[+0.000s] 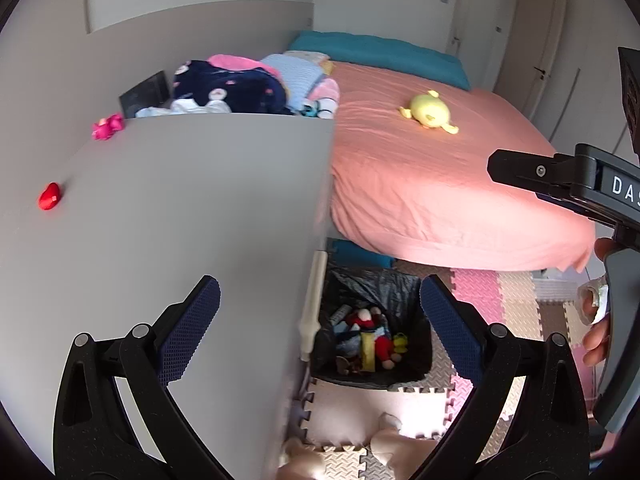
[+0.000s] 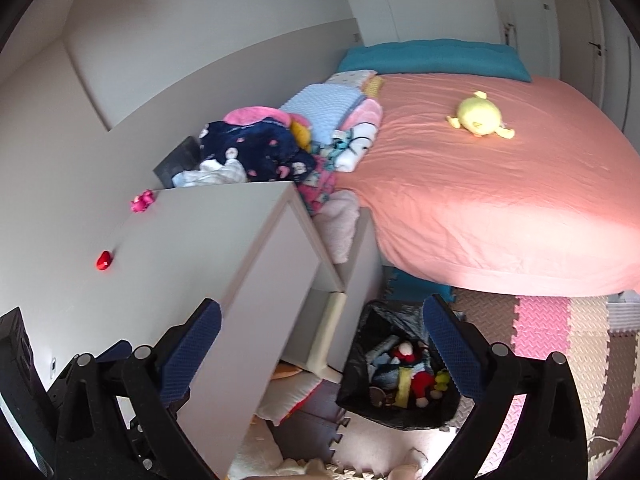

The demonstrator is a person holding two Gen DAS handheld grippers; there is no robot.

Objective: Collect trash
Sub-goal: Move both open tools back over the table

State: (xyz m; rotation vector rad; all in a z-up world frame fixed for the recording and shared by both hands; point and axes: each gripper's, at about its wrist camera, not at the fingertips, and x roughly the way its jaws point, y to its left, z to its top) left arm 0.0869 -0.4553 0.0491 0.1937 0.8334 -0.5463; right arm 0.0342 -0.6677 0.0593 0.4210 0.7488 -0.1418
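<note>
1. The left gripper [image 1: 320, 328] is seen with its two blue-padded fingers spread as wide as they go; nothing is held between them and nothing is touched.
2. The right gripper [image 2: 322, 332] is likewise spread wide, with nothing clamped or touched. Its black body is also seen at the right edge of the left wrist view, gripped by a hand [image 1: 596, 320].
3. One black-lined trash bin [image 2: 360, 392] is seen on the foam floor mat [image 2: 560, 344], just beside the white cabinet [image 2: 224, 248] and near the foot of the bed [image 2: 480, 200]. In both views it lies below the spread fingers.
4. Inside the bin, a heap of soft toys [image 2: 408, 372] is seen; red, yellow, green and blue pieces can be told, but an exact count cannot.
5. On the cabinet top, two small things are counted: one red object [image 1: 49, 196] and one pink object [image 1: 107, 127], well apart.
6. On the bed, one yellow plush toy [image 1: 428, 113] is counted, apart from one pile of folded clothes and blankets [image 1: 248, 84] at the bed's side.
</note>
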